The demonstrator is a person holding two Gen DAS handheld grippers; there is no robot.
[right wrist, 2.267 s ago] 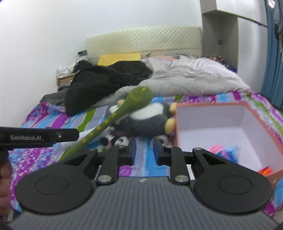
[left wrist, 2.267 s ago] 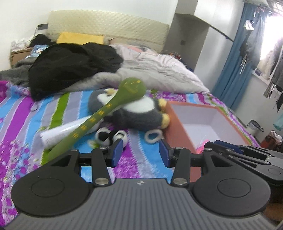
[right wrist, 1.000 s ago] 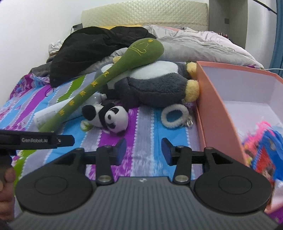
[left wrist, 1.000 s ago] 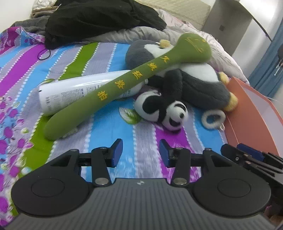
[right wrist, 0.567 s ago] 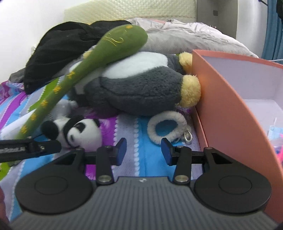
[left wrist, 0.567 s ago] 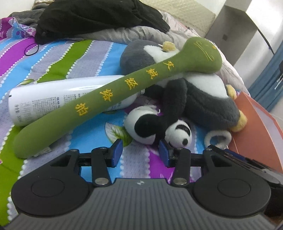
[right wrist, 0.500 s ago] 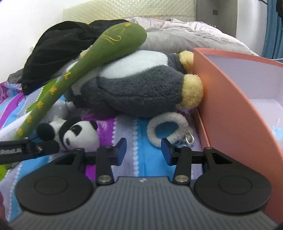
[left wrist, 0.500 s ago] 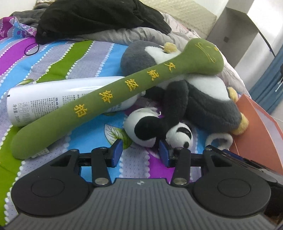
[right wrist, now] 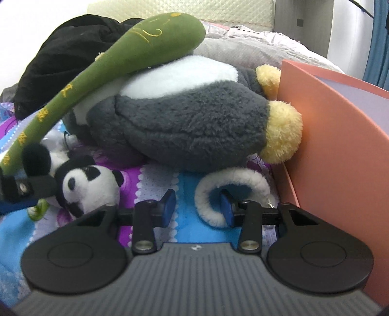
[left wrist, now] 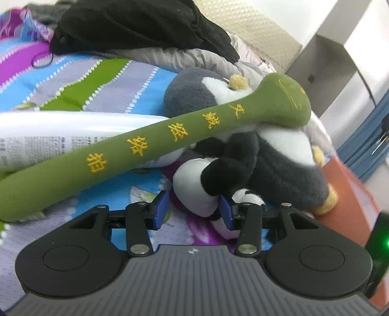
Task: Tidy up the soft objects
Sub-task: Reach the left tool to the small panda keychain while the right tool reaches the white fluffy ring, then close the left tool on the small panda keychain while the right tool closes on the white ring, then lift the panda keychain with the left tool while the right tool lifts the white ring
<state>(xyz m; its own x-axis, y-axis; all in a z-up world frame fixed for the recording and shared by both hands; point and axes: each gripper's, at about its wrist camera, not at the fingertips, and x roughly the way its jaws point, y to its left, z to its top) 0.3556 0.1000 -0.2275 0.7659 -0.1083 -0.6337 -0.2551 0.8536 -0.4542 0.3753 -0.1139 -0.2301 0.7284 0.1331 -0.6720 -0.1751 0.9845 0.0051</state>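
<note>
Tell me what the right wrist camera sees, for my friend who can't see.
The right tool sits around one side of a fluffy white ring on a striped bedspread, between a small panda plush and an orange box.

Both wrist cameras sit low and close over the striped bedspread (left wrist: pixel 102 80), facing the headboard (right wrist: pixel 184 11); the 2 views share the green plush stick (left wrist: pixel 150 143), grey penguin (right wrist: pixel 184 126) and small panda (right wrist: pixel 90 184).

Small panda plush (left wrist: pixel 194 187), fluffy white ring (right wrist: pixel 233 179), beside grey penguin plush (right wrist: pixel 182 131).
</note>
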